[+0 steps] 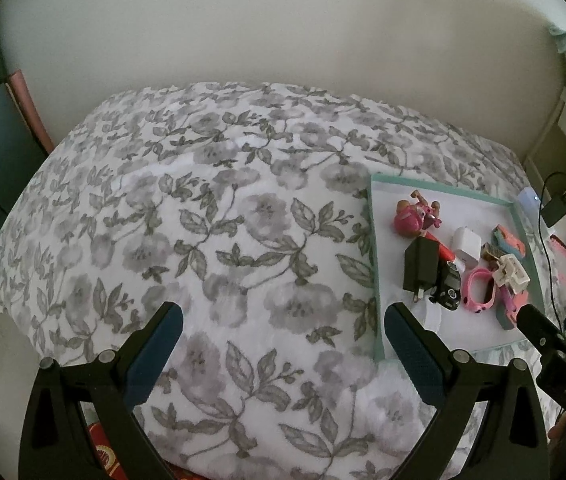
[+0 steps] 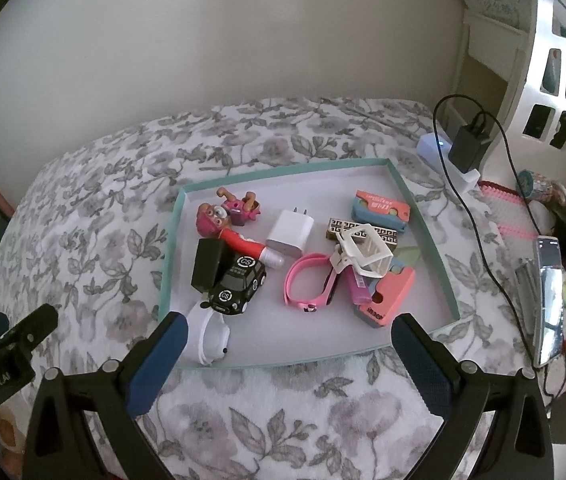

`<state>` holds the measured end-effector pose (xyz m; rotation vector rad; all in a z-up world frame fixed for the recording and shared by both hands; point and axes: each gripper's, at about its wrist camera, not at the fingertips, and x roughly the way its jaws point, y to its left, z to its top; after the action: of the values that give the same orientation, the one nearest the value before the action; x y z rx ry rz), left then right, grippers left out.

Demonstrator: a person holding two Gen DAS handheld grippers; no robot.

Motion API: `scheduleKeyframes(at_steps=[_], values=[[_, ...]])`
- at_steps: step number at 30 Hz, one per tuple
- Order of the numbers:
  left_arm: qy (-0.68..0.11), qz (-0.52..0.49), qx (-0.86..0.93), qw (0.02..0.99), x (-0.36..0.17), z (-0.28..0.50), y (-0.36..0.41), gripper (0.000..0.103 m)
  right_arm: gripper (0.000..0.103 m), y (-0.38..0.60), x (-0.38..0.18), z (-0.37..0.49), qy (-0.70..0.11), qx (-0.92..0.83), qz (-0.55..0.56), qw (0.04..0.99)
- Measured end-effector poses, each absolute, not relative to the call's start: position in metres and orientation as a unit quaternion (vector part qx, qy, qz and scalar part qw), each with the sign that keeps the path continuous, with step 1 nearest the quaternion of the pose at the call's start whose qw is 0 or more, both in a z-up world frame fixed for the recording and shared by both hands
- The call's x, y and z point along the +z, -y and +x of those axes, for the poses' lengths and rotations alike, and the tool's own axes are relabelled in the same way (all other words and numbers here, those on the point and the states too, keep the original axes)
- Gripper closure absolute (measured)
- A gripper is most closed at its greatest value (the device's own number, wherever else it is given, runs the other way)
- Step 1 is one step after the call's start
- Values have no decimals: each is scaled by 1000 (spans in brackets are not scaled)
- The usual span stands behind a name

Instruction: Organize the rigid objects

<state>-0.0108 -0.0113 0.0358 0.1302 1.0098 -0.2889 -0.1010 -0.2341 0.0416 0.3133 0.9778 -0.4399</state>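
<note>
A shallow teal-rimmed tray (image 2: 399,184) lies on a floral bedspread (image 2: 103,200) and holds several small objects: a pink toy figure (image 2: 219,216), a white charger (image 2: 290,233), a black adapter (image 2: 207,266), a black toy car (image 2: 237,286), a pink band (image 2: 303,280), a white clip (image 2: 363,252) and orange-blue blocks (image 2: 381,206). My right gripper (image 2: 289,344) is open and empty, hovering over the tray's near edge. My left gripper (image 1: 283,336) is open and empty over the bare bedspread (image 1: 203,220), left of the tray (image 1: 375,240).
A phone (image 2: 549,300), a black power brick with cable (image 2: 469,146) and clutter lie right of the tray. A white lattice shelf (image 2: 563,60) stands at far right. A wall runs behind the bed. The other gripper shows at the left edge (image 2: 7,340).
</note>
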Motion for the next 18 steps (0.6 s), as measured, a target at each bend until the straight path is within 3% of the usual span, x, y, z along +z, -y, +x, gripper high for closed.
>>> scheduleKeyframes(at_steps=[18], values=[[-488,64,-137,859,34,-7,11,2,0,233,41,-98,-467,-206,142,848]])
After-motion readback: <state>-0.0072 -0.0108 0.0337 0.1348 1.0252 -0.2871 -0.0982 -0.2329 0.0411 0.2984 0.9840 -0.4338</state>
